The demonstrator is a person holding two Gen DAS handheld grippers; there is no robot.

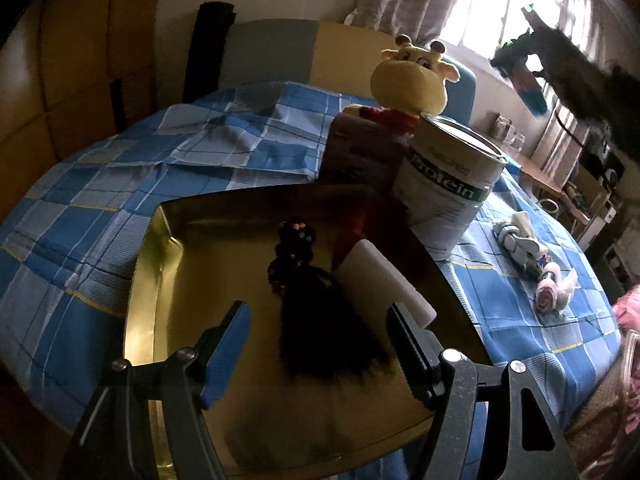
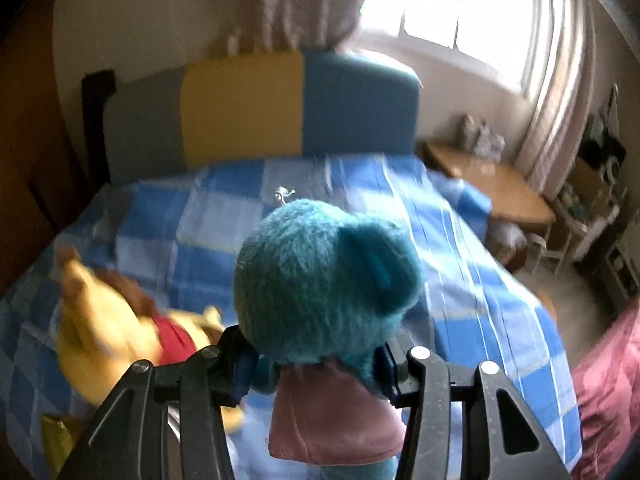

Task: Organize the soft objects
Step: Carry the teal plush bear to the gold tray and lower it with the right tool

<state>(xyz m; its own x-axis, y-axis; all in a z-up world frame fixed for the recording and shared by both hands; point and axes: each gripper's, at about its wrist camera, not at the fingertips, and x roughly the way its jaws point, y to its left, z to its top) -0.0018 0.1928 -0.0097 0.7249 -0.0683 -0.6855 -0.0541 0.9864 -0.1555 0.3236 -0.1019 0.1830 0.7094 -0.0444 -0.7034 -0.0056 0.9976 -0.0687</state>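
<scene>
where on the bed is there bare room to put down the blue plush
The checked bedspread is bare between the headboard and the yellow plush, and along its right side toward the wooden table. It is crowded near the gold tray, protein can and rolled socks. The right tongs hold the blue plush.

Open tongs [image 1: 318,354] over gold tray [image 1: 160,280]

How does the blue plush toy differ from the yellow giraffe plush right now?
The blue plush toy is gripped in the right tongs, off the bed; the yellow giraffe plush sits upright behind the protein can. One is teal and shaggy, the other yellow and smooth. Both are soft toys.
</scene>
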